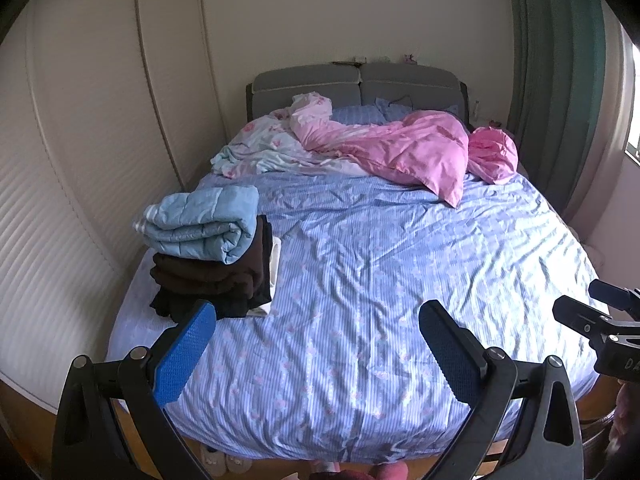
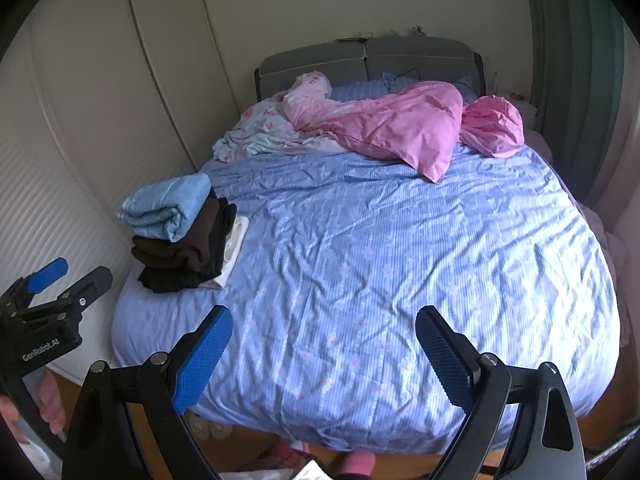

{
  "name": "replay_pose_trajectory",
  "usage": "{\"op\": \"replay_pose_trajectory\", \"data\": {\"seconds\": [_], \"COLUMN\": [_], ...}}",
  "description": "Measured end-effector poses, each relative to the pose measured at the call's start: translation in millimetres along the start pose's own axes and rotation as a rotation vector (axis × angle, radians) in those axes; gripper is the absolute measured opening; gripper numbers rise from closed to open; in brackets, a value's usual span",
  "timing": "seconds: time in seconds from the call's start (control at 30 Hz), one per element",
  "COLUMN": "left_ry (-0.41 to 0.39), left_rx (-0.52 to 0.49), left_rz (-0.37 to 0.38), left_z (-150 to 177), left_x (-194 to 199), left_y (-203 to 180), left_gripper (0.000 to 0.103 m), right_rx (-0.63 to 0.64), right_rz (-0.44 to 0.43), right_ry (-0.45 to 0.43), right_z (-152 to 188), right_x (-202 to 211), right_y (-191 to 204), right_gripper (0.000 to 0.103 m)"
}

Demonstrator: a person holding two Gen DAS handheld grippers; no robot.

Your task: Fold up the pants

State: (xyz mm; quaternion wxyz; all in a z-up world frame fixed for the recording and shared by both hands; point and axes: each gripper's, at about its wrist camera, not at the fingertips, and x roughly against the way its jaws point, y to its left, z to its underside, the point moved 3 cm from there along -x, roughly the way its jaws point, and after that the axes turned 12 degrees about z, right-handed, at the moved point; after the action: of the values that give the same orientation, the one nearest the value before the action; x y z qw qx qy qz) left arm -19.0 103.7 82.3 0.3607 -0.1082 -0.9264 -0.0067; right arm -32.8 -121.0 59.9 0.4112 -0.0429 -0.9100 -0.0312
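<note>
Blue-padded, the left gripper (image 1: 318,322) and right gripper (image 2: 324,328) are held spread and empty above the bed (image 2: 380,280) — folded garments are stacked at its left edge (image 2: 180,240), but no unfolded pants can be seen.

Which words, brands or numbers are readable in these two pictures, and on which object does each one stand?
"GenRobot.AI": white print on the left gripper body, right wrist view.
"DA...": white print on the right gripper body, cut by the frame edge, left wrist view; the rest is unreadable.
No other text is visible.
</note>
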Motion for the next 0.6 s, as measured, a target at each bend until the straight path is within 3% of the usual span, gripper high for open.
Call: {"op": "replay_pose_trajectory", "data": {"seconds": [0.6], "left_ry": [-0.004], "left_rx": [-0.003], "left_rz": [-0.001], "left_z": [-0.7], "left_x": [0.1], "left_y": [-3.1], "left_gripper": [0.103], "right_rx": [-0.001], "right_rz": [0.0], "right_ry": [-0.001], "right_z": [-0.1], "right_x": [0.9], "right_y": [-0.1], "right_gripper": [0.094]}}
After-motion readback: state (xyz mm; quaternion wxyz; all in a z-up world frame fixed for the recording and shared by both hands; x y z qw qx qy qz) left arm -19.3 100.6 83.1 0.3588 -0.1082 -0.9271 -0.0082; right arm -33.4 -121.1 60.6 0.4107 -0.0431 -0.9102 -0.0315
